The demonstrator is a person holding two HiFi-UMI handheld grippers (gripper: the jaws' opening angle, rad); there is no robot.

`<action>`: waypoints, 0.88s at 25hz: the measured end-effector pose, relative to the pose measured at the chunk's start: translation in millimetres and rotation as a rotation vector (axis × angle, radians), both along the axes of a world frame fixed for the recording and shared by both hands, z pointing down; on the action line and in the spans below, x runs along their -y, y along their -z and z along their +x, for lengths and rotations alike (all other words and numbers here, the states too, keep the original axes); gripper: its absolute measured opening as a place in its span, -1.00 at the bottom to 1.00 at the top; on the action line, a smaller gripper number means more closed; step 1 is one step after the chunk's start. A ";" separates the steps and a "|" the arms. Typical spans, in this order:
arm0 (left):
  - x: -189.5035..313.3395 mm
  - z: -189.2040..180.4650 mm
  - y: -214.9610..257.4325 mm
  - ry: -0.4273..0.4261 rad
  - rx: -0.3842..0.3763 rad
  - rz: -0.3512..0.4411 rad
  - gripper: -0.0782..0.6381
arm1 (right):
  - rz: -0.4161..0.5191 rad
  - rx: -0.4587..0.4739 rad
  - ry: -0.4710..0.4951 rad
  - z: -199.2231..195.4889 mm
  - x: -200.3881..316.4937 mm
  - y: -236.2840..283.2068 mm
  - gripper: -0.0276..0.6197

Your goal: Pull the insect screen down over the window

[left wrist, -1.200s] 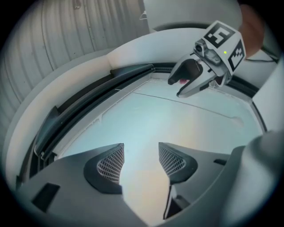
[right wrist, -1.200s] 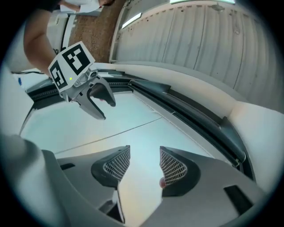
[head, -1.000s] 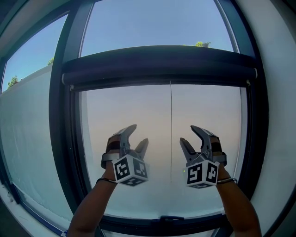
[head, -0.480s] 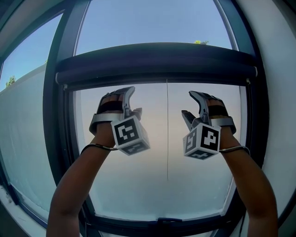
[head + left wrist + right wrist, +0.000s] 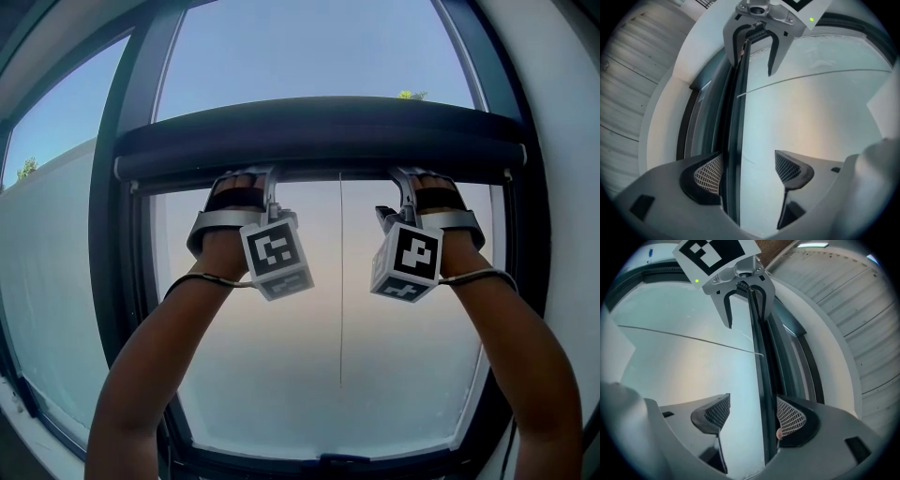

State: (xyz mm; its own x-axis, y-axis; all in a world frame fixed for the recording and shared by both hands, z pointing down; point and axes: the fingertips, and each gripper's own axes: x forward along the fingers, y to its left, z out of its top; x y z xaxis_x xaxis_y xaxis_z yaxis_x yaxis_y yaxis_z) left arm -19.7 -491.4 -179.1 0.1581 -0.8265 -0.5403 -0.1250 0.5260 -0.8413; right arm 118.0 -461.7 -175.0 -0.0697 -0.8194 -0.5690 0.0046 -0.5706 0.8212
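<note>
Across the top of the window (image 5: 117,309), the insect screen (image 5: 319,136) sits rolled up, its bottom bar (image 5: 328,172) running level from side to side. I have the left tongs (image 5: 269,180) and right tongs (image 5: 404,180) raised to that bar, equally near. Both have just been opening and stand wide, gripping nothing. In each gripper view the bar passes between the jaws, close beside one pad. Next, I judge, both close on the bar, then pull straight down.

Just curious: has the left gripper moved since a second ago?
Yes: left gripper rose to the dark screen bar; jaws, just opened wider, straddle its edge.
</note>
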 end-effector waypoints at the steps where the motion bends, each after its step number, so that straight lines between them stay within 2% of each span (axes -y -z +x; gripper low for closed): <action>1: 3.3 0.3 0.6 0.012 0.004 -0.007 0.13 | -0.005 -0.007 -0.016 0.4 2.3 1.3 -0.03; 10: 10.6 6.6 5.8 0.065 0.020 -0.005 0.13 | -0.034 -0.025 -0.092 7.4 19.8 11.4 -0.03; 17: 12.2 5.3 2.8 0.058 0.036 -0.058 0.14 | -0.051 -0.052 -0.127 7.6 21.2 10.9 -0.02; 22: 12.3 4.4 1.6 0.096 0.059 -0.073 0.14 | -0.072 -0.052 -0.127 8.8 22.4 7.5 -0.02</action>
